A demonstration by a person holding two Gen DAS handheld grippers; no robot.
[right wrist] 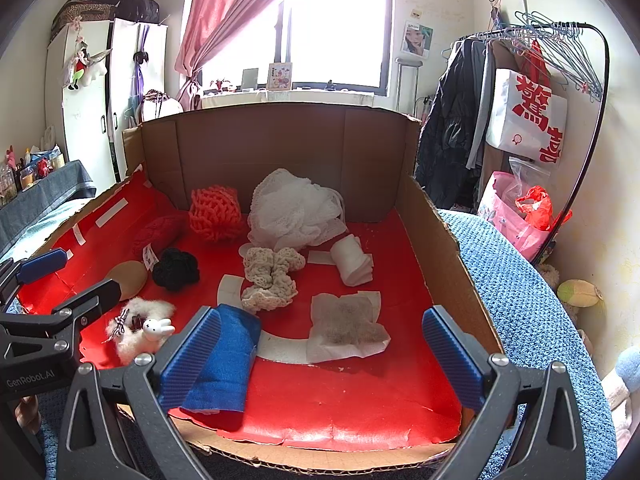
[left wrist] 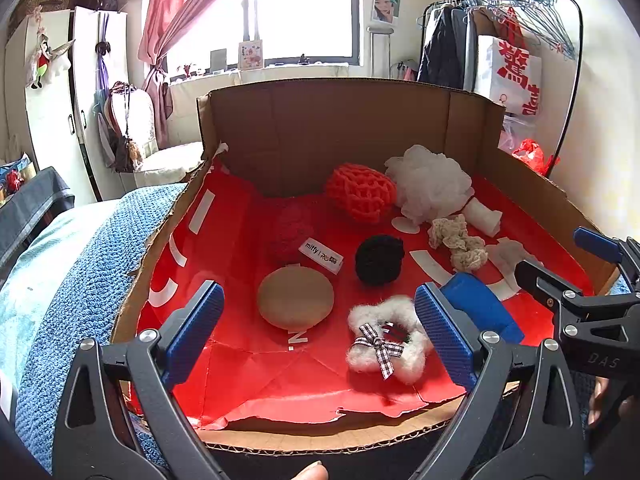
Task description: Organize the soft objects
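Observation:
A cardboard box (left wrist: 344, 128) lined in red holds several soft things. In the left wrist view my left gripper (left wrist: 320, 336) stands open over the box's near edge, with a tan round pad (left wrist: 295, 298) and a white fluffy star (left wrist: 386, 334) between its fingers' lines. A black knit ball (left wrist: 379, 259), orange knit ball (left wrist: 360, 192) and white mesh puff (left wrist: 430, 182) lie farther back. In the right wrist view my right gripper (right wrist: 320, 356) is open, with a blue cloth (right wrist: 224, 364) against its left finger and a white gauze pad (right wrist: 346, 328) ahead. A cream crochet piece (right wrist: 272, 276) lies mid-box.
The box sits on a blue knit blanket (right wrist: 520, 304). A dark red knit item (left wrist: 290, 232) with a label lies at the left, a folded white roll (right wrist: 352, 262) at the right. A clothes rack (right wrist: 560, 80) and wardrobe (left wrist: 52, 100) stand beyond.

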